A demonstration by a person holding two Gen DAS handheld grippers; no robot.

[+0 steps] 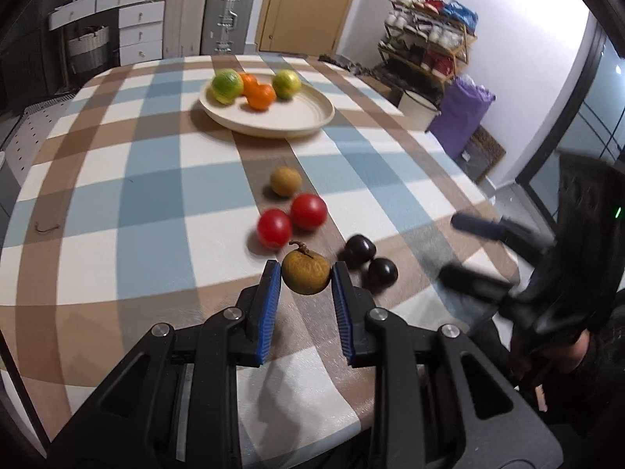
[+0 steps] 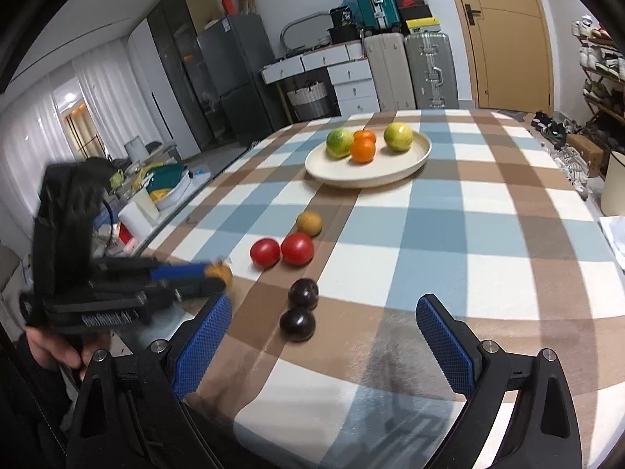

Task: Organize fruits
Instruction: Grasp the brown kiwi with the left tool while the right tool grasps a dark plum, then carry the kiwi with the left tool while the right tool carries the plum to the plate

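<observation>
Blue-padded left tongs point(image 1: 306, 278) are closed on a brown longan point(image 1: 306, 272), which is pinched at its sides with the stem upward and appears to be carried just clear of the table point(image 1: 117, 203), presumably so it can be taken to join other fruit. The right tongs point(image 2: 324, 336) are held wide open with nothing between the pads, pointed down toward 2 dark plums point(image 2: 300, 310) that lie touching each other; this readiness suggests a plum is meant to be gripped. Just beyond the plums, 2 red tomatoes point(image 1: 292, 221) are seen side by side, and a second longan point(image 1: 286, 181) rests near them, so the loose fruit is grouped in like pairs along a brown stripe of the checked cloth. Farther back, a cream plate point(image 1: 308, 123) is set with 2 green citrus point(image 1: 227, 85) and 2 oranges point(image 1: 261, 95) at its far side, leaving its near side bare, probably as room for what is still loose.
</observation>
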